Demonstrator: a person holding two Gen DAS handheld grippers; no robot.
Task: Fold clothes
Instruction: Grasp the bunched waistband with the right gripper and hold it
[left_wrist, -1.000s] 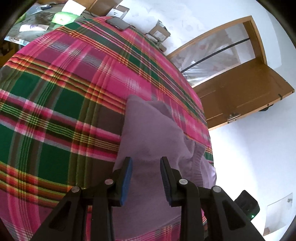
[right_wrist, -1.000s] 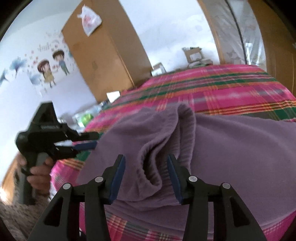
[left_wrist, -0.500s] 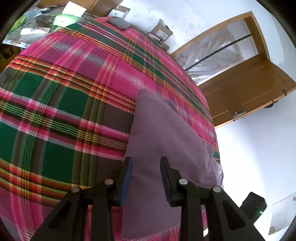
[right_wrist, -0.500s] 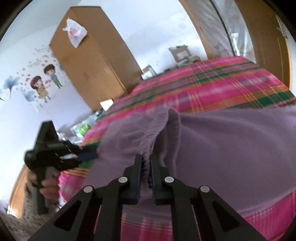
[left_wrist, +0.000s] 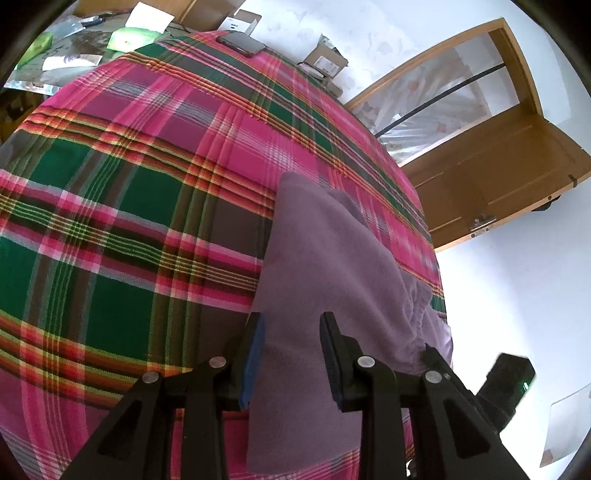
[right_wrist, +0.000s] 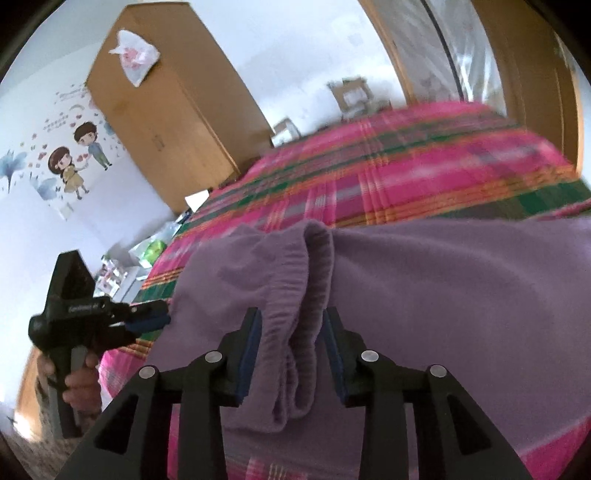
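Since 1 s ago the R view has swung sideways across the bed (right_wrist: 424, 166), and the ribbed hem of the purple garment (right_wrist: 461, 295) now bunches between the right gripper (right_wrist: 291, 332) fingers, which pinched shut half a sec ago and are now opening again. Cloth sits between the pads, but whether they press on it I can't tell; looks let go.

Largest first: bed w/ pink-green plaid cover fills both views. Garment lies on it near the front edge, roughly folded into a long strip; in the L view it runs away from the left gripper (left_wrist: 291, 332) toward the door (left_wrist: 498, 177). Left gripper jaws stand apart over the near end of the cloth, nothing clamped. In the R view that same tool shows at frame left, held by a hand (right_wrist: 79, 380), just beside the garment's edge.

Step, as I read it: mid-fold, tidying the waistband/hem end. Next prob needs a fresh pinch on the bunched hem, both layers caught, then a carry over the body of the cloth w/ the left gripper pinning the far side.

Containers: cardboard boxes (left_wrist: 325, 61) at the bed's far side, contents not visible; plastic bag (right_wrist: 135, 59) hangs on the wardrobe (right_wrist: 166, 110), contents unclear.
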